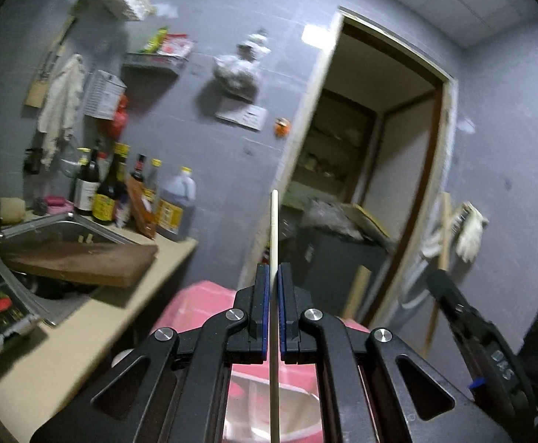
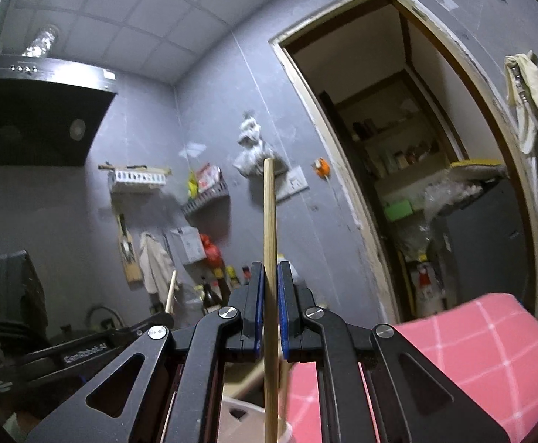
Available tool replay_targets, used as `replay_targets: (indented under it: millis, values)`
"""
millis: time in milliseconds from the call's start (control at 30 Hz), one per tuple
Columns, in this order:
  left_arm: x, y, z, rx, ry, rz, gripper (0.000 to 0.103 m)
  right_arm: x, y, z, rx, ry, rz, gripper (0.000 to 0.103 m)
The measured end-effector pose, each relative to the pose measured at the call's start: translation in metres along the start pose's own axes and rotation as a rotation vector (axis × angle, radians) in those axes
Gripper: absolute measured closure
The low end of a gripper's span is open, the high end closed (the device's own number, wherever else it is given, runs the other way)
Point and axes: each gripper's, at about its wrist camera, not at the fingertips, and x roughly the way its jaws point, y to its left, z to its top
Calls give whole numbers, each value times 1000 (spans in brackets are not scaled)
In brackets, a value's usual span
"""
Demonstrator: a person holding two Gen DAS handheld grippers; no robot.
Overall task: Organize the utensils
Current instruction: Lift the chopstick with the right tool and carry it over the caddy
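In the left wrist view my left gripper [image 1: 273,269] is shut on a thin pale chopstick [image 1: 273,229] that stands upright between the blue pads and reaches well past the fingertips. In the right wrist view my right gripper [image 2: 270,267] is shut on a thicker tan wooden chopstick [image 2: 269,214], also upright. Both are held high, facing the grey wall and the doorway. Below each gripper are a pink lattice basket [image 2: 483,347] [image 1: 195,306] and a pale tub [image 1: 298,413] [image 2: 243,421]. The other gripper shows from the side in each view: the right gripper [image 1: 441,282] and the left gripper [image 2: 158,319] with its pale chopstick [image 2: 172,291].
A beige counter [image 1: 84,336] at the left carries a steel sink [image 1: 58,229], a wooden cutting board [image 1: 80,262] and several sauce bottles [image 1: 136,195]. Wall racks [image 2: 206,199] and a range hood [image 2: 36,110] hang on the wall. An open doorway [image 2: 416,184] leads to a pantry.
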Motion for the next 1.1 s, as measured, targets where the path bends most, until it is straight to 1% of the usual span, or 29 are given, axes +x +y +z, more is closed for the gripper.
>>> replay_targets:
  millis: [100, 200, 300, 433, 600, 767, 1100]
  values:
    - [9, 24, 8, -30, -48, 39, 100, 10, 6, -2, -18, -49, 8, 98]
    - [15, 39, 12, -34, -83, 75, 100, 19, 14, -6, -69, -84, -5, 98]
    - [18, 49, 12, -25, -118, 107, 101, 26, 18, -9, -101, -101, -14, 98]
    - [26, 60, 5, -25, -148, 144, 100, 30, 15, -16, -106, -110, -33, 98]
    - [29, 65, -9, -27, -161, 176, 101, 34, 7, -23, -99, -123, -56, 98]
    - [30, 67, -20, -30, -155, 184, 100, 38, 2, -29, -82, -123, -71, 98]
    - [31, 62, -43, -7, -104, 174, 100, 43, 5, -41, -102, -77, -80, 98]
